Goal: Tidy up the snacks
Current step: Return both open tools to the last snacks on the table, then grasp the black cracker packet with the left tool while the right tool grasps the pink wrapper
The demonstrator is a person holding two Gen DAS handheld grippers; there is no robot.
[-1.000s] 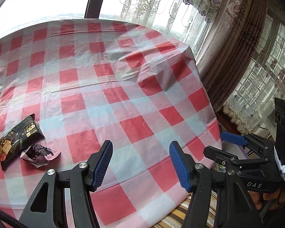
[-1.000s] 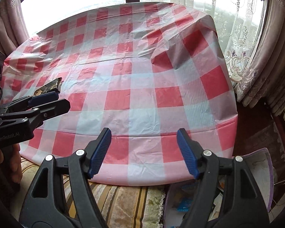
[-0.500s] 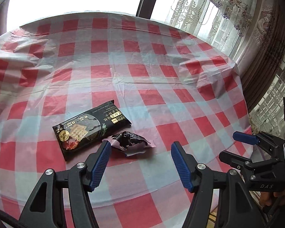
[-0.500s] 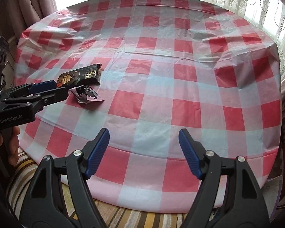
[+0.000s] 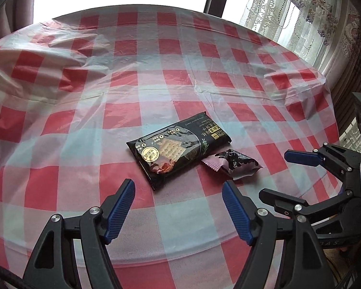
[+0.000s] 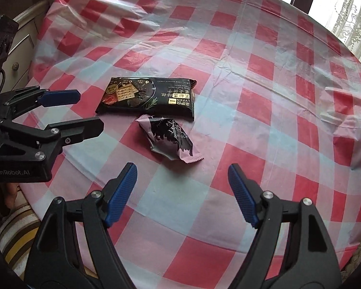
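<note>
Left tongs [image 5: 178, 207]: I see them standing wide apart, nothing between the blue pads; the jaws have just been opening further. They hang over the near part of the worktop, pointing down at the snacks.
Right tongs [image 6: 181, 192]: also spread wide and empty, jaws just been opening as well. From the left wrist view I see them side-on at the right edge, one blue pad reaching toward the small packet.
Cracker packet [image 5: 179, 150]: a long black pack with a printed cracker, a gold round seal and Chinese lettering. It lies flat on the worktop, slanted, just beyond my left tongs and not touched by either pair.
Small wrapper [image 6: 170, 139]: a crinkled pink-and-black packet with a zigzag sealed end, lying just beside the cracker packet. From here I cannot tell whether the two touch. It sits ahead of the right tongs, apart from their tips.
Worktop [image 6: 264, 96]: a round table under a red-and-white checked plastic cloth, creased and rumpled toward the far side.
Person: I make out fingers [image 6: 10, 193] under the left tool's body at the left edge of the right wrist view.
Surroundings: a bright window with lace curtains [image 5: 288, 16] behind the worktop; a striped cushion [image 6: 14, 231] below its near rim.
</note>
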